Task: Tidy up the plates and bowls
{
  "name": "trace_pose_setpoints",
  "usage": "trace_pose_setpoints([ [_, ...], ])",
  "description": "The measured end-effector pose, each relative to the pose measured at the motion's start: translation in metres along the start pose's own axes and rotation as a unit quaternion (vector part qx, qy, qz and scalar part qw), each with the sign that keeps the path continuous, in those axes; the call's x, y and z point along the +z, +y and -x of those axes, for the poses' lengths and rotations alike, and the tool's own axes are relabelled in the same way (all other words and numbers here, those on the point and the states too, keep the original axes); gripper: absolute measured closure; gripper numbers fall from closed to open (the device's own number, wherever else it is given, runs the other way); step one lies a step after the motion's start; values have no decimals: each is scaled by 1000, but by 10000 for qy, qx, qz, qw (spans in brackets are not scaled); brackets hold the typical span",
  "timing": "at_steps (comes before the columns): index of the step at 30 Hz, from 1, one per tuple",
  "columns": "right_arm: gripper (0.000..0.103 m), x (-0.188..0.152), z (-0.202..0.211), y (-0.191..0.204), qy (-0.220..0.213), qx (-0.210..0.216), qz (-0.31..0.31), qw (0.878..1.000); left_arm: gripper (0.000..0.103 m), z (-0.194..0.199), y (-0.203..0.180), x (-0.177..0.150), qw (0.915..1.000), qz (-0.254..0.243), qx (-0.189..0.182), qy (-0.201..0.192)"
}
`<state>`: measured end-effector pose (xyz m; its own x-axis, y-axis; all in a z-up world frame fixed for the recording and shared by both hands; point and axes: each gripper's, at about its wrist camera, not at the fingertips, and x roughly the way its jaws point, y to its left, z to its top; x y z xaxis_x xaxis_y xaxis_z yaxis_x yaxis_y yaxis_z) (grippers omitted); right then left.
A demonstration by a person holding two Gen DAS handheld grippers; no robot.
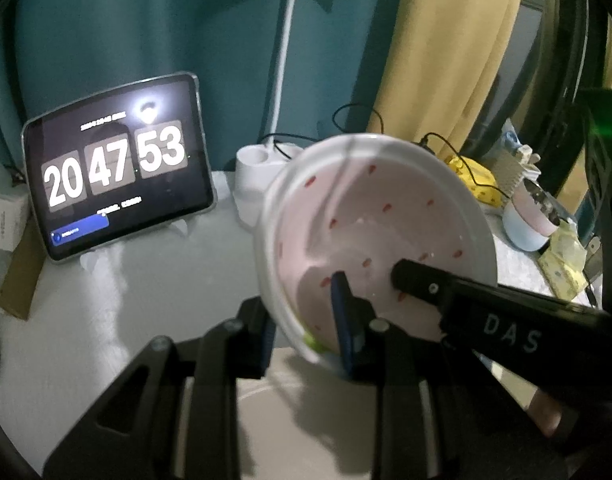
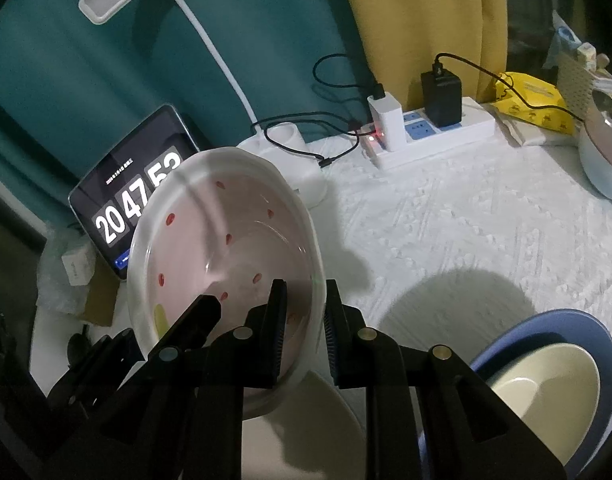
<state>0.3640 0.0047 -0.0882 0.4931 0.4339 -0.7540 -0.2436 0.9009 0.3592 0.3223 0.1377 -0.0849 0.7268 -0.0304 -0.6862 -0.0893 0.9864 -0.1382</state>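
A pink bowl with red specks and a white rim (image 1: 369, 224) is held tilted above the table. My left gripper (image 1: 306, 328) is shut on its near rim, one finger inside and one outside. My right gripper (image 2: 306, 320) straddles the bowl's (image 2: 226, 248) right rim, jaws closed on the wall. The right gripper's finger (image 1: 425, 280) shows inside the bowl in the left wrist view. A cream plate (image 2: 329, 420) lies under the bowl. A cream bowl (image 2: 545, 392) sits in a blue plate (image 2: 545, 320) at lower right.
A tablet clock (image 1: 118, 168) leans against the teal wall at left. A white lamp base (image 2: 302, 168), power strip with chargers (image 2: 425, 128), yellow packet (image 2: 533, 104) and a pale blue bowl (image 2: 601, 160) stand along the back and right.
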Motion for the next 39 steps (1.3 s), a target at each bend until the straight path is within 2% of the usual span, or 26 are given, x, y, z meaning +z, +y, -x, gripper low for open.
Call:
trace_pose_setpoints([
  [17,84,-9,39,-22,-213,45,-124,9997,77,22,-36,-3,9998,-159,-116,-75],
  [39,84,-35,90,-87,-388,-12,-498,9980,77,36,-109,-28,9977,-546,-409,37],
])
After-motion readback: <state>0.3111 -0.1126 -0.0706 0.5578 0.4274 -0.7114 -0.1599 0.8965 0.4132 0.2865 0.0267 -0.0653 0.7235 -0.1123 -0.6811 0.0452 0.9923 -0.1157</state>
